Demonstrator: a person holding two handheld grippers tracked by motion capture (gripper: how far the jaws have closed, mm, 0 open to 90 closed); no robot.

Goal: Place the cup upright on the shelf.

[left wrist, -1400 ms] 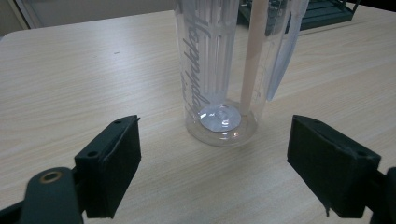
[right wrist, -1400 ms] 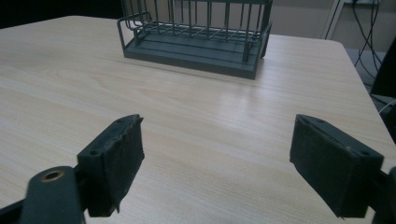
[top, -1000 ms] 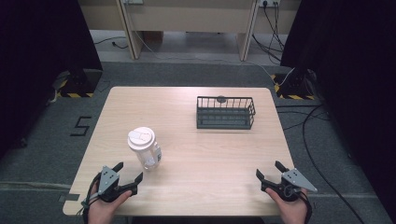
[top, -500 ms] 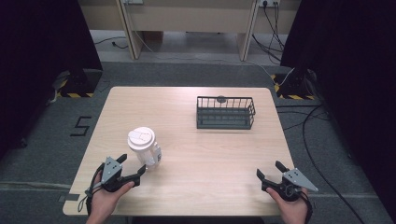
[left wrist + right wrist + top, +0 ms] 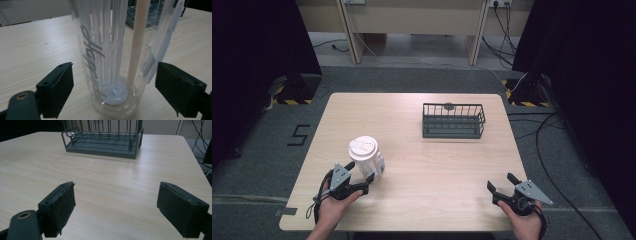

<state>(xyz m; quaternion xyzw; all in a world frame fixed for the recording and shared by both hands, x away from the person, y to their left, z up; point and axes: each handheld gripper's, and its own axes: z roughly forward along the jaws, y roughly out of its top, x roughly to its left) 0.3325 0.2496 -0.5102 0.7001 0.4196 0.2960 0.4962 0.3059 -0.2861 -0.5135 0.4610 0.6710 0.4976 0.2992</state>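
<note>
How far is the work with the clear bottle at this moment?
Done: the left gripper is in position, jaws open on either side of the clear bottle, which stands upright on the table. In hand: closing on it, not yet gripped. Left: the lift, perhaps toward the wire basket. The right gripper waits open.

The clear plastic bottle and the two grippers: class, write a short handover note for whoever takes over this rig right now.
Left gripper: open, jaws either side of the clear plastic bottle with the white lid, pads apart from its wall in the left gripper view.
Right gripper: open, holding nothing, low over the near right part of the light wooden table.
Dark grey wire basket: at the far side of the table.
Done: left gripper lined up on the upright bottle.
Left: close on it and lift; the basket looks a likely destination, though that is a guess.
</note>
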